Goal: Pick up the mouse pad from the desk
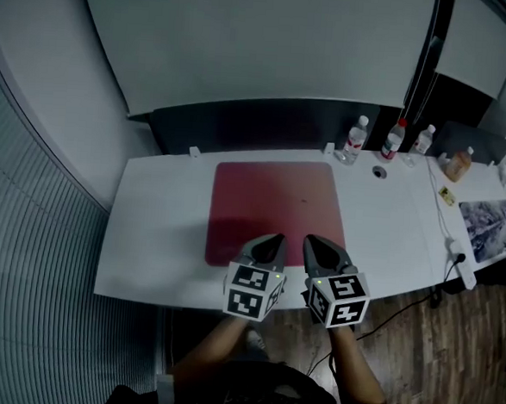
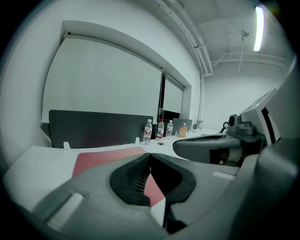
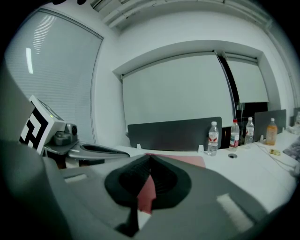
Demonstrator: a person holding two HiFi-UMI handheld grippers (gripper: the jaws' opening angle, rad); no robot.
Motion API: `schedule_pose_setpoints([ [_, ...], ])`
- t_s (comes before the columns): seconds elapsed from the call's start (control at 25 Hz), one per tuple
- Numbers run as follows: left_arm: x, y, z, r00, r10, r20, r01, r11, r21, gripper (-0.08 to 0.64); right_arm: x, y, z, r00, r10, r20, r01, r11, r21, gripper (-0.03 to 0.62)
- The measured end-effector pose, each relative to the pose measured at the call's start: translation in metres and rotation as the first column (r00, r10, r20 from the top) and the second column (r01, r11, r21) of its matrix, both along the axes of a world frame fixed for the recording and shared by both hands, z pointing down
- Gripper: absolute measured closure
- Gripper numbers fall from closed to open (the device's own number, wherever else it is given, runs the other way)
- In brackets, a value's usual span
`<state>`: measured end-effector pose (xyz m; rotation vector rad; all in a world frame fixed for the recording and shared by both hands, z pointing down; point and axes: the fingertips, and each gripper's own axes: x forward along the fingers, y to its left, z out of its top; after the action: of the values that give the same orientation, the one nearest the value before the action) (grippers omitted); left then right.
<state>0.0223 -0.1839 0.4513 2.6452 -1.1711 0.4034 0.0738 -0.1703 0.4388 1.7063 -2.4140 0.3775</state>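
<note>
A large dark red mouse pad (image 1: 274,207) lies flat on the white desk (image 1: 156,233). My left gripper (image 1: 274,239) and right gripper (image 1: 312,242) hover side by side over the pad's near edge, both shut with nothing between the jaws. In the left gripper view the mouse pad (image 2: 110,158) stretches ahead beyond the left gripper's (image 2: 149,155) closed tips, with the right gripper's body at the right. In the right gripper view the red pad (image 3: 187,160) shows past the right gripper's (image 3: 150,157) closed tips, and the left gripper is at the left.
Three water bottles (image 1: 355,136) and an orange-drink bottle (image 1: 457,164) stand at the desk's back right by a dark partition (image 1: 267,124). A cable hole (image 1: 379,172), a printed sheet (image 1: 493,224) and a power strip (image 1: 461,259) lie to the right. Window blinds run along the left.
</note>
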Motion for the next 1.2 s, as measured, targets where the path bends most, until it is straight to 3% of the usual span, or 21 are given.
schedule_pose_setpoints([
  [0.52,-0.036,-0.044,0.024,1.000,0.026,0.008,-0.025,0.998,-0.055,0.552,-0.024,-0.042,0.020,1.000,0.031,0.004,-0.031,0.999,-0.028,0.591],
  [0.88,-0.056,-0.071,0.047,1.000,-0.014,0.002,0.014,0.997,-0.070,0.545,-0.018,-0.062,0.041,0.999,0.047,-0.013,-0.048,0.998,-0.052,0.580],
  [1.2,-0.067,-0.097,0.079,0.998,-0.056,0.016,0.057,0.991,-0.123,0.447,0.003,-0.087,0.069,0.999,0.035,-0.029,-0.037,0.995,-0.089,0.566],
])
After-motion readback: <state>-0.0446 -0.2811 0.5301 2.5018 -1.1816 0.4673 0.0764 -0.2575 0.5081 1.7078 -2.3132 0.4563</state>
